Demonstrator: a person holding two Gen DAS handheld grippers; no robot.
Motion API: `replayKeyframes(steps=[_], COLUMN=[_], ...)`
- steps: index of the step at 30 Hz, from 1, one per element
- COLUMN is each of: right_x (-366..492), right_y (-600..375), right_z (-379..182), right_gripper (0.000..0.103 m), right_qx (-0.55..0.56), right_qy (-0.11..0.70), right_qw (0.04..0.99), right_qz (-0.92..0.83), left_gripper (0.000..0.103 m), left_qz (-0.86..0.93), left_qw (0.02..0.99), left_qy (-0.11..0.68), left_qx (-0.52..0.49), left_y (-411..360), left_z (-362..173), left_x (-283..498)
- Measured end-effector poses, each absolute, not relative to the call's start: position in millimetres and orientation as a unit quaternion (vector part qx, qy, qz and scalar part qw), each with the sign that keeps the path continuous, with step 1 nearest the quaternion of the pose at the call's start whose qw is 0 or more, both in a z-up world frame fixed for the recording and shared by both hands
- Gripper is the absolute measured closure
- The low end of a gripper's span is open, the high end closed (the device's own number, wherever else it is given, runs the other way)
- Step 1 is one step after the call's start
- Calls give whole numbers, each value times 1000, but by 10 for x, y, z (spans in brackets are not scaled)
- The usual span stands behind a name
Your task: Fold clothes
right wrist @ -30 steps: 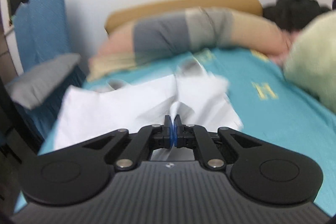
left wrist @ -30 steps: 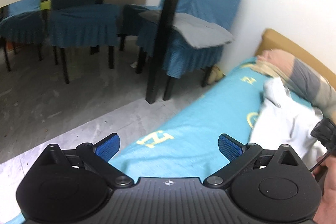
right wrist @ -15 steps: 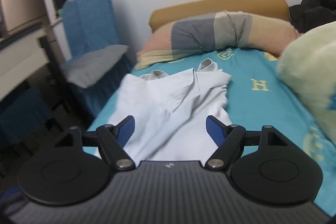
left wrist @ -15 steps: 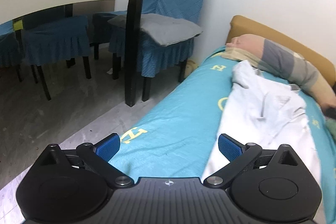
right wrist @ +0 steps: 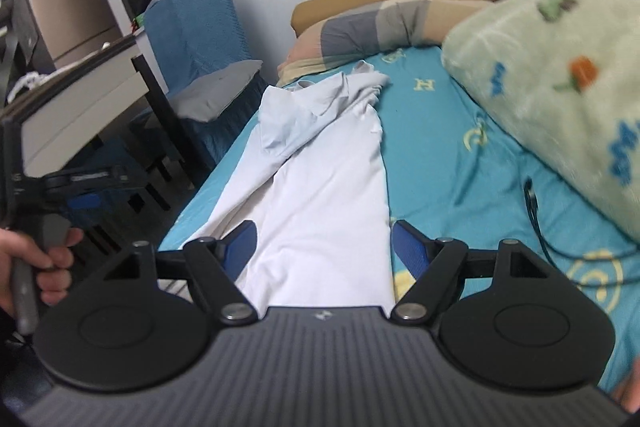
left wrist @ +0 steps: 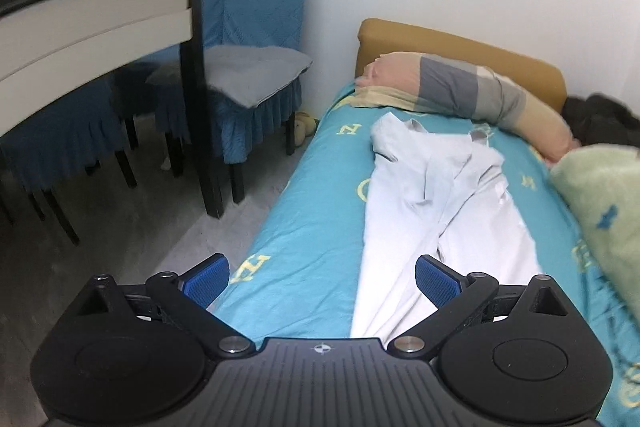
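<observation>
Folding partly done: white shirt (right wrist: 320,187) lies lengthwise near bed (right wrist: 440,155) left edge, sides in; left gripper (left wrist: 322,277) and right gripper (right wrist: 324,247) fingers wide open, empty.

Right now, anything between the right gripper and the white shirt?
Nothing visible. The right gripper is open with the white shirt lying flat on the teal sheet directly ahead. The green blanket and black cable lie off to its right.

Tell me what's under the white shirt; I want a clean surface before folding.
The shirt lies on the teal bedsheet with yellow letters. The sheet shows all around it; whatever sits directly beneath the cloth is covered and can't be seen.
</observation>
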State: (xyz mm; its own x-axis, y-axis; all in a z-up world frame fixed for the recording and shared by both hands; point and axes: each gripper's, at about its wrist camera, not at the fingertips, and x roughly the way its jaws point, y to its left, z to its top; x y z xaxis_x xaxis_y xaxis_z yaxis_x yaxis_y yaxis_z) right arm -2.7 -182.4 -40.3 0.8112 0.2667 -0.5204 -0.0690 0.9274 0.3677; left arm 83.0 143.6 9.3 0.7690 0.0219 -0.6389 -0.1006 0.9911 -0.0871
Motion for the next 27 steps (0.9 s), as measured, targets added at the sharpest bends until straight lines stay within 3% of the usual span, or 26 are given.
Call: replayKeyframes(steps=[7,11,13,15,23,25,27], right_x=[-160,-124,-94,-72,-41,-23,-7], right_y=[-2044,-2064,-2050,-2023,-1954,-1954,-1960], right_z=[-401,-445,-458,-467,-512,-523,-537], right_gripper=[27,27,27,27,27,27,27], right_qx=[219,231,237,237,211,212,217], right_qy=[280,290,294,297,311,314,317], right_qw=[930,924,921,921,923,922,920], right_qz=[91,90,91,92,77,75,75], left_gripper=[3,21,26,41,45,60,87], left_qz=[-16,-52,-62,-78,-165,-164,-170], left_qw=[913,875,854,833,773,752,744], left_qy=[383,450,497,540,609,625,626], left_qx=[-140,-171,-137,-95,70,128,159], left_y=[2430,2745,2664,2509,1723,1526,1399], left_z=[128,-268,-450,-590,-755,-890,-938], left_x=[587,459,472,519,680,636,629])
